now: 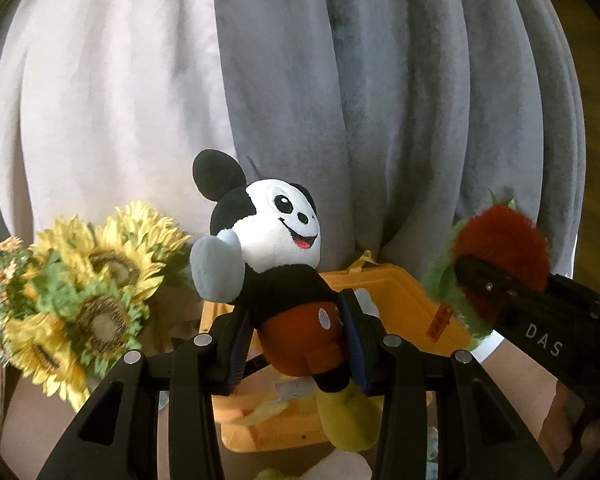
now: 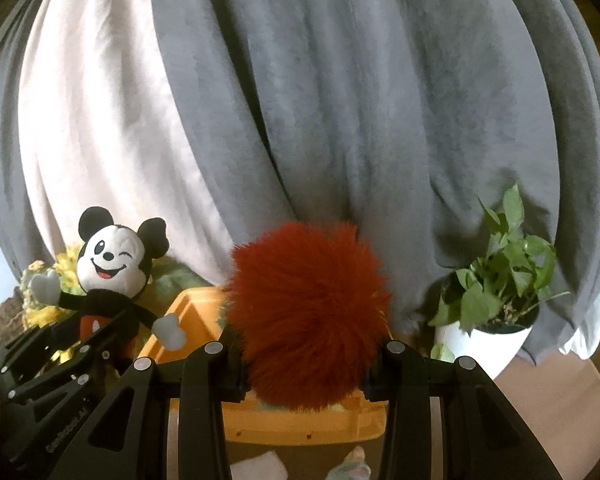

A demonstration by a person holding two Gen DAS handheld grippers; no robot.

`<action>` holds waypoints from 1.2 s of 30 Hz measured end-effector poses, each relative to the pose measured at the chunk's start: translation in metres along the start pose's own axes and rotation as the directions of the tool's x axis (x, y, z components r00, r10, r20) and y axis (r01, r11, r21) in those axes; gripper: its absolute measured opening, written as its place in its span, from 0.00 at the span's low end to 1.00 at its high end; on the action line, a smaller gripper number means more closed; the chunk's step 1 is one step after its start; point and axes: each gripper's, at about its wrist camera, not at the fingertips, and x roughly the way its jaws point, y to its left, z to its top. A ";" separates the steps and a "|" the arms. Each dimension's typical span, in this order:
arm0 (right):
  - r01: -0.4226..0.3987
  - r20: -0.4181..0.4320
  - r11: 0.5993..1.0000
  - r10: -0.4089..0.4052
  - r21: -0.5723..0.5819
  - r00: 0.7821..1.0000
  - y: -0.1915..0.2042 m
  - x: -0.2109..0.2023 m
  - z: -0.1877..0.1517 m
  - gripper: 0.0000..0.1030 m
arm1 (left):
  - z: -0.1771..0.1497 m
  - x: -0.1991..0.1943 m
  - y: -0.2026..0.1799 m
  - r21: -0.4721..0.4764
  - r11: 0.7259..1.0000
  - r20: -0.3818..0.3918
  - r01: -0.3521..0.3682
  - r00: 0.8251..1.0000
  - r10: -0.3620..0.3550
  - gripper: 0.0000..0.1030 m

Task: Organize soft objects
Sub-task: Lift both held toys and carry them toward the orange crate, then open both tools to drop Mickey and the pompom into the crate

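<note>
My left gripper (image 1: 296,344) is shut on a mouse plush (image 1: 284,264) with a white face, black ears and red shorts, pinched at the hips and held upright in the air. The same mouse plush (image 2: 108,276) and the left gripper (image 2: 60,352) show at the left of the right wrist view. My right gripper (image 2: 308,364) is shut on a fluffy red plush (image 2: 308,308) with green fringe; this red plush (image 1: 500,252) and the right gripper (image 1: 480,284) appear at the right of the left wrist view. An orange bin (image 1: 400,292) lies below both.
Grey and pale curtains (image 2: 340,100) hang close behind. A bunch of artificial sunflowers (image 1: 88,280) stands at the left. A potted green plant (image 2: 500,280) in a white pot stands at the right. Small pale items lie beneath the orange bin (image 2: 188,312).
</note>
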 end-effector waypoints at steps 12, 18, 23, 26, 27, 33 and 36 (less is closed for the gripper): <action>0.013 -0.047 1.000 -0.014 -0.011 0.999 -0.003 0.056 0.003 0.39 | -0.002 0.061 0.008 0.005 1.000 -0.056 0.024 0.998 -0.023 0.40; 0.027 -0.094 0.999 -0.029 -0.020 0.995 -0.006 0.083 -0.003 0.39 | -0.017 0.099 0.012 -0.012 0.998 -0.138 0.068 0.988 -0.069 0.40; 0.042 -0.141 0.999 -0.046 -0.035 0.989 -0.007 0.104 -0.011 0.39 | -0.034 0.120 0.009 -0.034 0.994 -0.220 0.101 0.970 -0.106 0.40; 0.036 -0.175 0.999 -0.042 -0.038 0.984 -0.006 0.112 -0.015 0.39 | -0.040 0.129 0.009 -0.038 0.993 -0.257 0.109 0.959 -0.116 0.40; 0.032 -0.187 0.999 -0.038 -0.039 0.982 -0.005 0.116 -0.017 0.39 | -0.041 0.131 0.009 -0.035 0.994 -0.269 0.107 0.956 -0.113 0.40; 0.033 -0.249 0.998 -0.043 -0.046 0.967 -0.004 0.131 -0.024 0.39 | -0.047 0.138 0.010 -0.016 0.998 -0.305 0.066 0.950 -0.068 0.44; 0.022 -0.271 0.998 -0.037 -0.057 0.962 -0.003 0.137 -0.026 0.39 | -0.043 0.138 0.013 -0.009 0.999 -0.296 0.035 0.955 -0.036 0.60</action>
